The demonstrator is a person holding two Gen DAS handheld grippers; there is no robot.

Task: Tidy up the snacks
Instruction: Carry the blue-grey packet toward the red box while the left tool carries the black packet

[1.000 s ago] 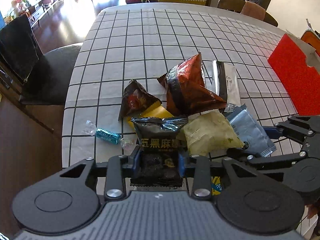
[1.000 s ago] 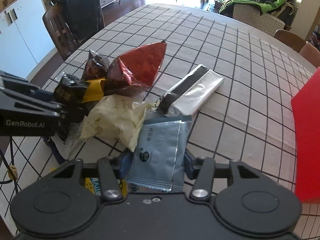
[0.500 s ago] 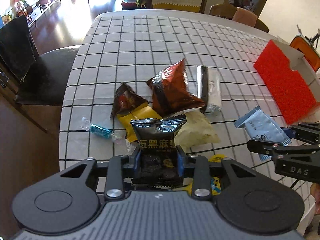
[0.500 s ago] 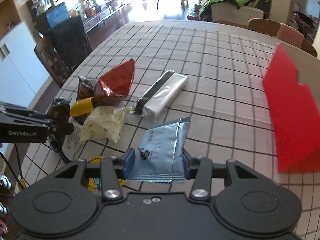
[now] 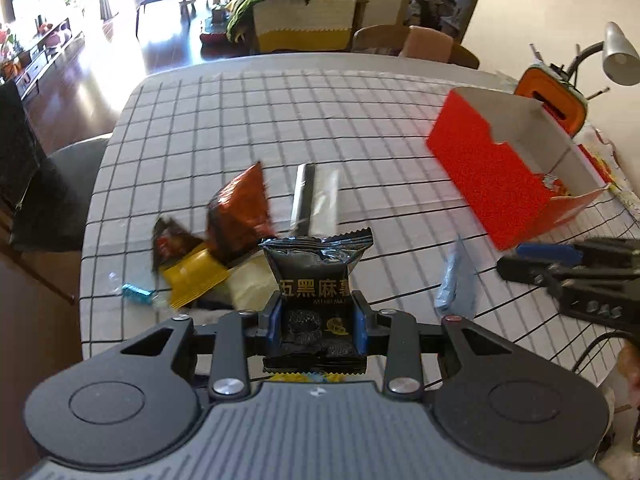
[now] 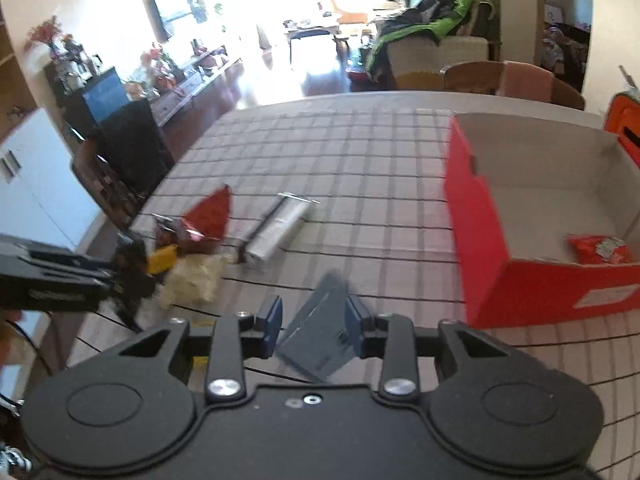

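My left gripper (image 5: 318, 316) is shut on a black snack packet (image 5: 316, 276) and holds it above the table. My right gripper (image 6: 314, 320) is shut on a grey-blue packet (image 6: 320, 332), also lifted; it shows at the right of the left wrist view (image 5: 454, 284). A red open box (image 6: 532, 216) stands on the table at the right (image 5: 508, 168), with a red snack (image 6: 598, 248) inside. On the cloth lie a red-brown bag (image 5: 240, 212), a silver-black bar (image 5: 314, 196), a yellow packet (image 5: 196, 276), a pale packet (image 6: 192, 280) and a blue candy (image 5: 136, 292).
The checked tablecloth (image 5: 248, 120) covers a round-cornered table. Dark chairs stand at the left edge (image 5: 52, 196) and wooden chairs at the far side (image 5: 416, 42). An orange case (image 5: 552, 96) and a desk lamp (image 5: 616, 56) stand behind the box.
Both grippers have risen and pulled back with their packets. The red box has come fully into view with its open inside showing. The grey-blue packet now hangs tilted in the right gripper.
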